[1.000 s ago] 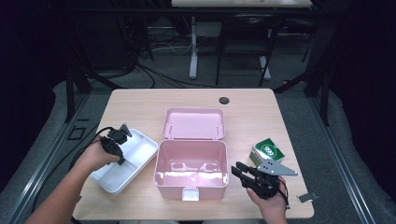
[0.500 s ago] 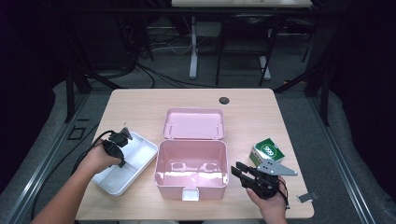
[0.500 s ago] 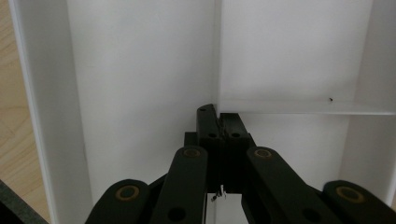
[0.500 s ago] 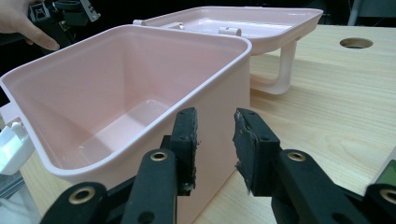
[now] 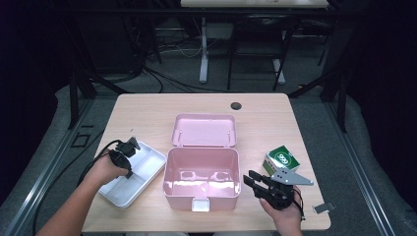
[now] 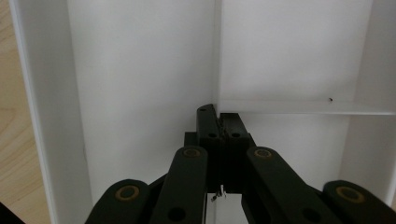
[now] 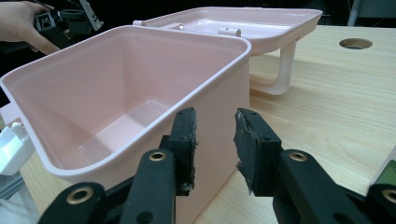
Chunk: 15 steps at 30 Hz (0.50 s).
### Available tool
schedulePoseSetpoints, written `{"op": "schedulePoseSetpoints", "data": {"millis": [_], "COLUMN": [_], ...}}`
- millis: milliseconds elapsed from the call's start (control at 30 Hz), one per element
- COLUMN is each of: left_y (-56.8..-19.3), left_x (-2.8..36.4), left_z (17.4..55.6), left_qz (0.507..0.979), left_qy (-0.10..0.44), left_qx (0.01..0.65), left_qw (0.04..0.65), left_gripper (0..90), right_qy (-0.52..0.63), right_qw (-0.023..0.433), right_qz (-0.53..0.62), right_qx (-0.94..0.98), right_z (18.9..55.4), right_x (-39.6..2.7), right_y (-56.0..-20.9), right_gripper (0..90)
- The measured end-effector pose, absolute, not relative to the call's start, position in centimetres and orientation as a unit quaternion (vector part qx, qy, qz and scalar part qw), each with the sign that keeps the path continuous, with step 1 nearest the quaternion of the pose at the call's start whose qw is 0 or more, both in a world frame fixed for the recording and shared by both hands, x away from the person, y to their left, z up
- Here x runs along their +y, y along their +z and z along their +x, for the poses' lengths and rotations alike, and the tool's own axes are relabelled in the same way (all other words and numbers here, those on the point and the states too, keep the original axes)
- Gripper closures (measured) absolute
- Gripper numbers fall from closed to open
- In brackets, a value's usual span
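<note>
A pink box point(image 5: 201, 152) stands open mid-table, its lid point(image 5: 204, 130) laid back behind it; the inside point(image 7: 116, 126) holds nothing. To its left lies a white divided tray point(image 5: 147, 164). My left gripper point(image 5: 127, 164) points down into that tray, and in the left gripper view it point(image 6: 218, 116) is shut on the tray's point(image 6: 140, 70) long inner divider. My right gripper point(image 5: 250, 181) rests low at the box's right wall. Its jaws point(image 7: 215, 140) stand open beside the box's corner with nothing between them.
A green and white carton point(image 5: 281, 158) sits just behind the right gripper. A small grey piece point(image 5: 323, 208) lies near the table's right front corner. A round cable hole point(image 5: 236, 105) is at the back. The other hand with its gripper point(image 7: 60, 23) shows beyond the box.
The left hand and the white tray have drifted slightly toward the near edge. The right gripper has stayed where it was.
</note>
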State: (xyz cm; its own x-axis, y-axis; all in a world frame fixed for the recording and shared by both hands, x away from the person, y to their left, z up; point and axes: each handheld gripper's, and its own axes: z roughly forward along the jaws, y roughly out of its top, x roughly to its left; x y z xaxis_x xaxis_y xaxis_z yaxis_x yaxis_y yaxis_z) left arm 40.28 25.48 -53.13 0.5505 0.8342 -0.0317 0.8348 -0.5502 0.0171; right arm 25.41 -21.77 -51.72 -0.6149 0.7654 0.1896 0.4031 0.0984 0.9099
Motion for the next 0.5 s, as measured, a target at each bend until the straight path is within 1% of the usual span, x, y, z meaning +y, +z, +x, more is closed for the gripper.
{"op": "schedulePoseSetpoints", "data": {"millis": [333, 500], "left_y": [-53.7, -52.7], "left_x": [25.5, 25.8], "left_z": [40.1, 39.6], "left_qz": [0.880, 0.879], "left_qy": [0.000, 0.009], "left_qx": [0.474, 0.475], "left_qw": [0.020, 0.040], "left_gripper": [88.8, 84.4], "right_qy": [0.536, 0.534], "right_qw": [0.168, 0.166], "right_qz": [0.406, 0.408], "right_qx": [0.721, 0.722], "right_z": [25.5, 25.8], "right_x": [-21.8, -21.8], "right_y": [-51.7, -51.7], "right_gripper": [65.4, 63.0]}}
